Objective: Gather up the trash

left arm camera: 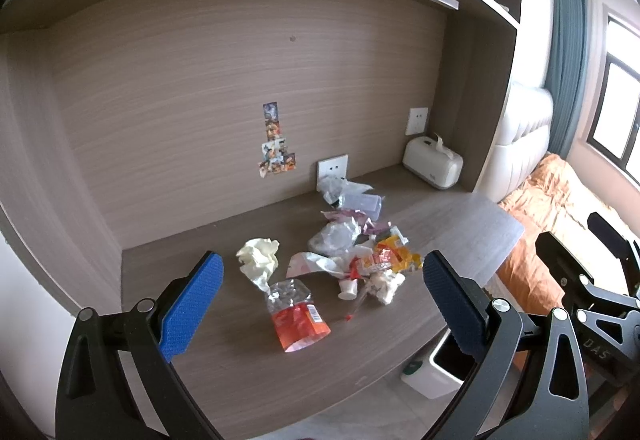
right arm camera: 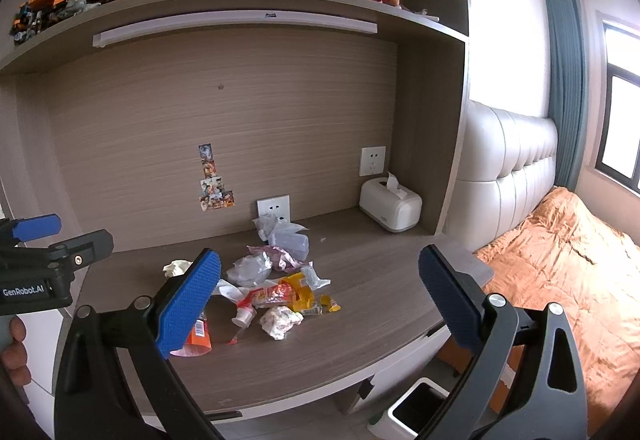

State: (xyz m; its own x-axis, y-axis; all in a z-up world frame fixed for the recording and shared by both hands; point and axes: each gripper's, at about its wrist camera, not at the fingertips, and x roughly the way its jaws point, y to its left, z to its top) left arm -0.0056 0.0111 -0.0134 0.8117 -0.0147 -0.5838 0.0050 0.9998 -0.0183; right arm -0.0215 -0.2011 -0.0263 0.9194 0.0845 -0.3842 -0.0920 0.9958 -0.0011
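Trash lies scattered on the grey wooden desk (left arm camera: 248,372): a red and clear snack bag (left arm camera: 296,316), crumpled cream paper (left arm camera: 259,256), a pile of yellow and red wrappers (left arm camera: 384,260), clear plastic bags (left arm camera: 334,236) and a small white cup (left arm camera: 347,289). My left gripper (left arm camera: 320,304) hovers open above the desk's front edge, with the snack bag between its blue fingers (left arm camera: 192,308). My right gripper (right arm camera: 320,300) is open too, held above the wrappers (right arm camera: 296,294) and a crumpled paper ball (right arm camera: 280,320). The left gripper (right arm camera: 40,252) shows at the right wrist view's left edge.
A white bin (right arm camera: 416,408) with a dark opening stands on the floor under the desk's right end. A white tissue box (right arm camera: 390,208) sits at the back right corner. Wall sockets (right arm camera: 274,209), shelves above, and a bed with an orange cover (right arm camera: 560,280) lie to the right.
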